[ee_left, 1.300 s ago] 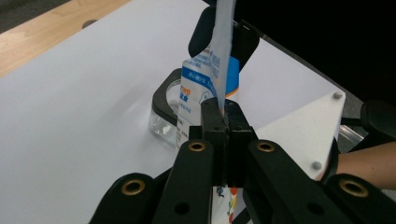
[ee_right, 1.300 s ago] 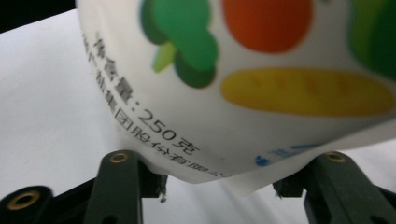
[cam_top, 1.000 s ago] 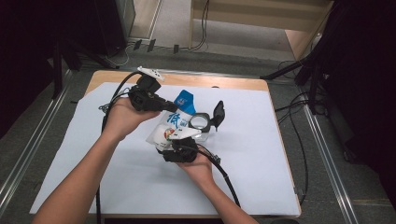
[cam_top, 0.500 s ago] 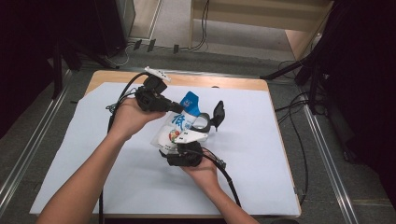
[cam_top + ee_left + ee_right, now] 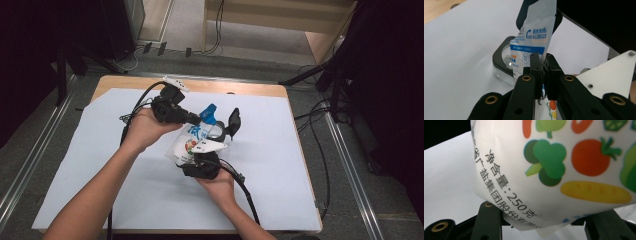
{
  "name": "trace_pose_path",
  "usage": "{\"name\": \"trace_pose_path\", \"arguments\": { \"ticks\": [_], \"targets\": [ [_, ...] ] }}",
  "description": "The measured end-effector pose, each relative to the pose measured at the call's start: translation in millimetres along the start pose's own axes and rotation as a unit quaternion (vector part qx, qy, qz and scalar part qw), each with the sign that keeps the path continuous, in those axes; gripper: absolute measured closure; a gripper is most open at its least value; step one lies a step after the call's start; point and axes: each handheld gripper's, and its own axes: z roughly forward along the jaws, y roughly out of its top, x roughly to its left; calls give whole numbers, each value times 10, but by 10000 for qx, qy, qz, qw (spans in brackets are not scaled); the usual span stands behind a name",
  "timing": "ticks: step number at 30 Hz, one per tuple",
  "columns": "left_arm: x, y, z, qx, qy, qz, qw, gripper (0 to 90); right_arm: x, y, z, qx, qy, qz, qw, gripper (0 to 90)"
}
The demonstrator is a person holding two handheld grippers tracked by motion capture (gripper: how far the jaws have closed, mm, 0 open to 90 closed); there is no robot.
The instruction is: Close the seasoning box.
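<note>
High view: a glossy white pouch (image 5: 192,142) printed with vegetables hangs above the white sheet (image 5: 100,175), held between both hands.

Left gripper view: the left gripper (image 5: 543,72) pinches the pouch's thin blue-printed top, beside a clear round container (image 5: 505,62).

Right gripper view: the right gripper (image 5: 544,225), its jaws just closing, clamps the bulging bottom.

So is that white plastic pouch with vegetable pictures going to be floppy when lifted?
Likely floppy: the white plastic pouch creases where the left gripper pinches its top. Its rounded, bulging bottom over the right gripper suggests loose, shifting contents, so it probably sags.
</note>
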Motion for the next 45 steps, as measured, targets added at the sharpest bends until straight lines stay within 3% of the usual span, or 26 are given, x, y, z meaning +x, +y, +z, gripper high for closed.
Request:
{"name": "trace_pose_path", "arguments": {
  "ticks": [10,15,25,28,30,34,39,45],
  "targets": [
    [38,-89,16,54,81,-117,9999,900,5,-3,4,18,18,16,10000,514],
    [46,-70,49,27,73,-185,9998,900,36,14,6,-4,53,-20,10000,464],
    [37,-15,146,68,165,-189,9997,900,31,60,8,57,220,162,9996,473],
    [34,-10,177,130,271,-173,9994,900,13,75,4,57,294,243,9993,531],
    [37,-9,188,156,252,-192,9994,900,6,80,1,39,416,334,9986,534],
    [53,-4,209,122,213,-248,9994,900,1,87,2,43,384,370,9986,536],
    [79,5,267,142,175,-307,9993,900,-15,92,1,42,521,549,9971,535],
    [75,19,328,208,128,-324,9992,900,-7,101,10,91,514,545,9971,492]
  ]
}}
